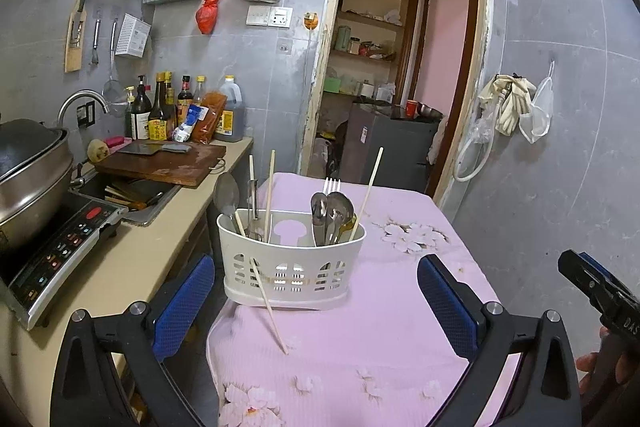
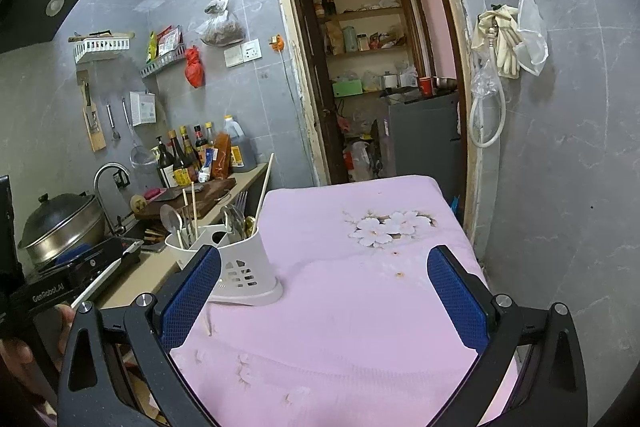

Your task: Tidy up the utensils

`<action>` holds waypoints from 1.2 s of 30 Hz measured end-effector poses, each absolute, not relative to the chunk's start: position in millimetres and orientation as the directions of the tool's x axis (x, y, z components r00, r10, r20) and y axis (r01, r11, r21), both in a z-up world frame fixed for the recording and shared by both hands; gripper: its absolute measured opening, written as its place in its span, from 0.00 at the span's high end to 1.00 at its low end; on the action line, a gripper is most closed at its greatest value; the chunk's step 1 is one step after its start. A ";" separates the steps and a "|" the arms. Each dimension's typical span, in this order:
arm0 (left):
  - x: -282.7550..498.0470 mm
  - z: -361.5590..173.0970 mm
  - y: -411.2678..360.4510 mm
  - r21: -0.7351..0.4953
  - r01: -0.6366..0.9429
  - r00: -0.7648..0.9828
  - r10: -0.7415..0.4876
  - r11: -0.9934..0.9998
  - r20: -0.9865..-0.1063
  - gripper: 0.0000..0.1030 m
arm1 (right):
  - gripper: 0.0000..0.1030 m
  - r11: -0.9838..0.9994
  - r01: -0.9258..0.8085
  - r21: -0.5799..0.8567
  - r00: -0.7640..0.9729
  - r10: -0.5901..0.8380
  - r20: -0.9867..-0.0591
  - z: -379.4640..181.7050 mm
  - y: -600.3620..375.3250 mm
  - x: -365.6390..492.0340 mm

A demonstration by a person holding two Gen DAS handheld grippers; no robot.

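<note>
1. A white utensil caddy stands on the pink-clothed surface, at its far left by the kitchen counter.
2. Spoons, a fork and upright chopsticks fill its compartments; one loose chopstick leans against its near wall, tip on the cloth.
3. That chopstick looks light, stiff, thin and slippery; I would pinch it mid-shaft, across its width.
4. The left gripper hangs wide open and empty, facing the caddy.
5. The right gripper is likewise spread, holding nothing.
6. Readable writing: "GenRobot.AI" on the left tool's body in the right view; bottle labels are too blurred.
</note>
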State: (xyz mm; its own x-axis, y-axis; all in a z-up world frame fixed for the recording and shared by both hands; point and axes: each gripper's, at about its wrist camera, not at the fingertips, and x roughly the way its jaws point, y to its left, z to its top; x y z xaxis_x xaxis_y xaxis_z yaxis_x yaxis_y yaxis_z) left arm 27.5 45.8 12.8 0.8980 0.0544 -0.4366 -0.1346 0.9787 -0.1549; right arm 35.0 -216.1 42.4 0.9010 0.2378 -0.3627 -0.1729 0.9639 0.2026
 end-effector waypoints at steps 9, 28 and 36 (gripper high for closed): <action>15.9 11.8 43.9 -0.146 -0.137 0.899 0.061 0.980 -0.433 0.01 | 0.01 0.968 -0.153 0.197 0.911 0.215 -0.351 42.3 -217.9 20.5; 0.5 12.5 40.9 -0.130 -0.124 0.909 0.060 0.984 -0.413 0.01 | 0.01 0.970 -0.154 0.189 0.911 0.214 -0.353 42.3 -214.7 8.8; -1.9 12.9 43.8 -0.134 -0.128 0.909 0.063 0.983 -0.411 0.01 | 0.01 0.970 -0.156 0.188 0.910 0.215 -0.353 42.2 -214.7 8.8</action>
State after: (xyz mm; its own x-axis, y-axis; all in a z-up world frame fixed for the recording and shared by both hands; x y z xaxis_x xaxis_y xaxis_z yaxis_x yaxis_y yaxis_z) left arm -1.9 43.8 12.9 0.9094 0.0629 -0.4112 -0.1283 0.9827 -0.1335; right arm 8.8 -214.7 42.2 0.9104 0.2153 -0.3534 -0.1565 0.9697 0.1876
